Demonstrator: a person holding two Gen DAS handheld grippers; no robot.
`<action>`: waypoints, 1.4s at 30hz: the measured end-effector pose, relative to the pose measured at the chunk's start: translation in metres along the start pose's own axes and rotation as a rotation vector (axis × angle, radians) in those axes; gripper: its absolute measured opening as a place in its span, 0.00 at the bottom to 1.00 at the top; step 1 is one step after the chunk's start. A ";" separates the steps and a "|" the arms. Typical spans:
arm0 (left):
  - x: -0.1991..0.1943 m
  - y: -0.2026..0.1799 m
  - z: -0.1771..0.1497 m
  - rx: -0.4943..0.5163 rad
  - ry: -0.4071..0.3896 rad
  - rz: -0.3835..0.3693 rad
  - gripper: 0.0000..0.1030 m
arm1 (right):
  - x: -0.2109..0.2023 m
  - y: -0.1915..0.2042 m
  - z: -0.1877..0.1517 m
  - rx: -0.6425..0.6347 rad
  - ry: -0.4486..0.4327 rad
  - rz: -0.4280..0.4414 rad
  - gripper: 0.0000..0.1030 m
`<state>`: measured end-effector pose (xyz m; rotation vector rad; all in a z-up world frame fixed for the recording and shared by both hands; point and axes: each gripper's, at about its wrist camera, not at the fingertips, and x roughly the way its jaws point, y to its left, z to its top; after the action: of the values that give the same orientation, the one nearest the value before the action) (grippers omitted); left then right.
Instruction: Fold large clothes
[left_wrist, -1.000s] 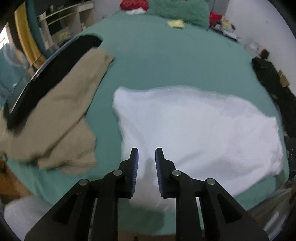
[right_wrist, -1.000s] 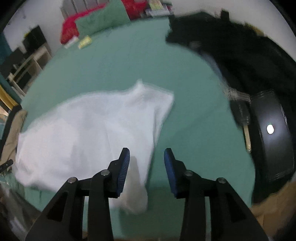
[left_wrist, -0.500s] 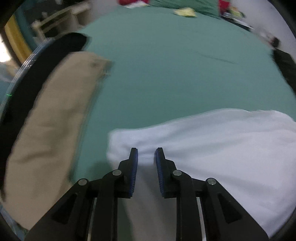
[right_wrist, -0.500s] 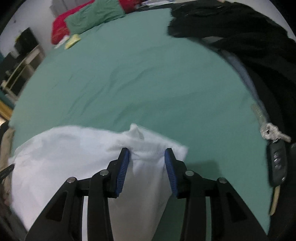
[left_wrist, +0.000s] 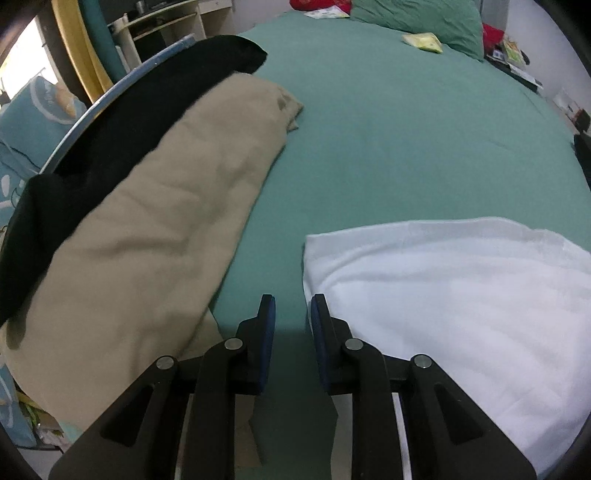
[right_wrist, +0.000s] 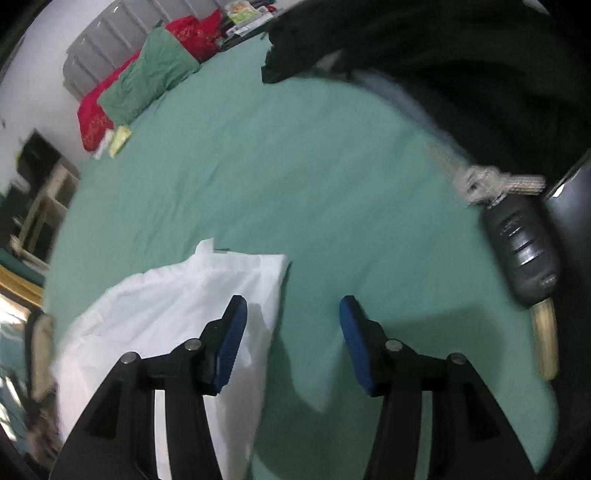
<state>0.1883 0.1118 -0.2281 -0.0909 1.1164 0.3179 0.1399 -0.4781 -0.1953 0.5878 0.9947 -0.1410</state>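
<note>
Left gripper (left_wrist: 291, 314) jaws stand released over the green bed (left_wrist: 406, 147) beside the white garment (left_wrist: 443, 295) lower right, right gripper (right_wrist: 291, 317) jaws opening, nothing between.

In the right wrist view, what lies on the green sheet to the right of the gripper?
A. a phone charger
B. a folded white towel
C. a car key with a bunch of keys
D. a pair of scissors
C: a dark car key with a bunch of keys lies on the sheet, right of the right gripper; the white garment is on the left.
</note>
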 end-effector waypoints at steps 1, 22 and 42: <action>0.002 0.005 0.005 0.008 -0.003 0.005 0.21 | 0.004 0.004 0.001 0.002 0.010 0.038 0.34; 0.001 -0.004 0.039 0.095 -0.118 0.014 0.21 | -0.044 0.039 -0.013 -0.246 -0.069 -0.204 0.06; 0.042 -0.059 0.081 0.383 0.000 -0.186 0.21 | 0.072 0.182 -0.018 -0.885 0.154 -0.142 0.37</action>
<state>0.2929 0.0831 -0.2353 0.1441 1.1421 -0.0641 0.2340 -0.3054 -0.1891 -0.2863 1.1282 0.2214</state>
